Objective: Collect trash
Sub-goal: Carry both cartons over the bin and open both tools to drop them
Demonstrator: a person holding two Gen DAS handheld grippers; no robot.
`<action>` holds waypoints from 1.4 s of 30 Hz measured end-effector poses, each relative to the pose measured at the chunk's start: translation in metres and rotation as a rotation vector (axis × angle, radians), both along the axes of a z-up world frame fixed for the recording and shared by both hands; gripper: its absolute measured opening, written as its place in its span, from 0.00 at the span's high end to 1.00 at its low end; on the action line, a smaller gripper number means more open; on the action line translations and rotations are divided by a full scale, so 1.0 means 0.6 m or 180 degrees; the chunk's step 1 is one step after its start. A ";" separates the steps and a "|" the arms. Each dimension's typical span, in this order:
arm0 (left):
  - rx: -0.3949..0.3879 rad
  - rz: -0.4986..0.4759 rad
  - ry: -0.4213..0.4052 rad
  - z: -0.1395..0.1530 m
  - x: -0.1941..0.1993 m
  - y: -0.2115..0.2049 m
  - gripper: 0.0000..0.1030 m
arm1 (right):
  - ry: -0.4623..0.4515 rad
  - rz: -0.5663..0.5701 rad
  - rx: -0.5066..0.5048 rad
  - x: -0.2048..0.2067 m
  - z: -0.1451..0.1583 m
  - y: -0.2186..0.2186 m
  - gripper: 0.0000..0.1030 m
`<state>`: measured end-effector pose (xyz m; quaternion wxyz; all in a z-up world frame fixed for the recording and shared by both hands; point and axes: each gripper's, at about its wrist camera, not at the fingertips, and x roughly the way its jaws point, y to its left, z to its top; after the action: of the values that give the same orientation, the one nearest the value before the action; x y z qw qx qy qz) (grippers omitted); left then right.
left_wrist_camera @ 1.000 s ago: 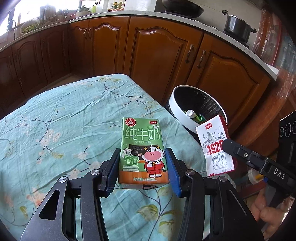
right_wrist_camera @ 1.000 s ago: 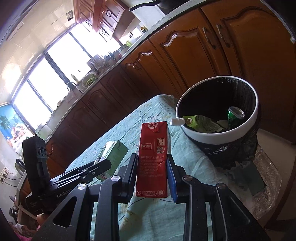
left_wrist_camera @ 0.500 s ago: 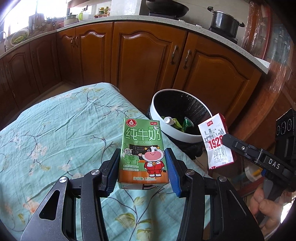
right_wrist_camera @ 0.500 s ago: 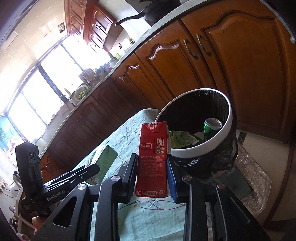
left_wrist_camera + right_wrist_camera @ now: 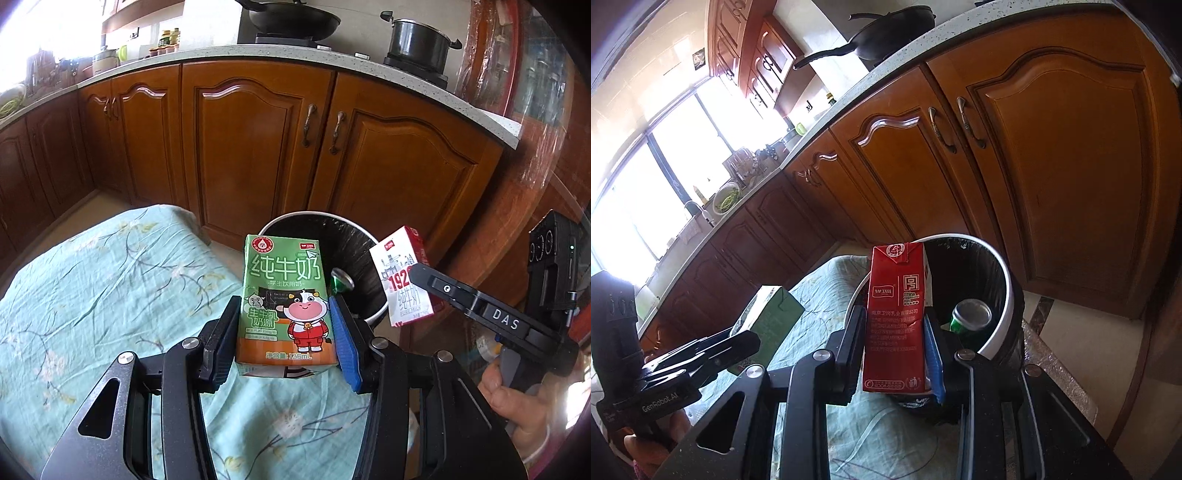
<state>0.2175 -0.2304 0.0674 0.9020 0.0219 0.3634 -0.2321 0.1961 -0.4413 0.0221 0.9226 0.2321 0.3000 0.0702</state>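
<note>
My left gripper (image 5: 284, 332) is shut on a green milk carton (image 5: 284, 295) with a cartoon cow, held upright above the table edge just short of the trash bin (image 5: 365, 236). My right gripper (image 5: 894, 350) is shut on a red milk carton (image 5: 895, 317), held upright by the near rim of the bin (image 5: 1006, 295). The red and white carton also shows at the right in the left wrist view (image 5: 404, 277), beside the bin. The green carton shows in the right wrist view (image 5: 772, 321). The bin is white-rimmed with a black liner and holds a green can (image 5: 971, 315).
The table carries a teal floral cloth (image 5: 110, 277). Wooden kitchen cabinets (image 5: 258, 147) stand close behind the bin. A wok (image 5: 291, 16) and a pot (image 5: 419, 40) sit on the counter. A foil-like mat (image 5: 1056, 373) lies on the floor by the bin.
Both grippers have moved forward toward the bin with their cartons. The bin now lies directly behind both cartons.
</note>
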 end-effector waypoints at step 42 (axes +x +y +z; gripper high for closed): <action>0.0381 -0.0101 0.0397 -0.063 0.153 -0.126 0.44 | 0.0309 -0.0078 -0.0014 0.079 -0.038 -0.031 0.50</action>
<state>0.3090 -0.3058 0.0295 0.8708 0.0671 0.4318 -0.2252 0.2436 -0.4596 -0.0004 0.9083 0.2368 0.3416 0.0469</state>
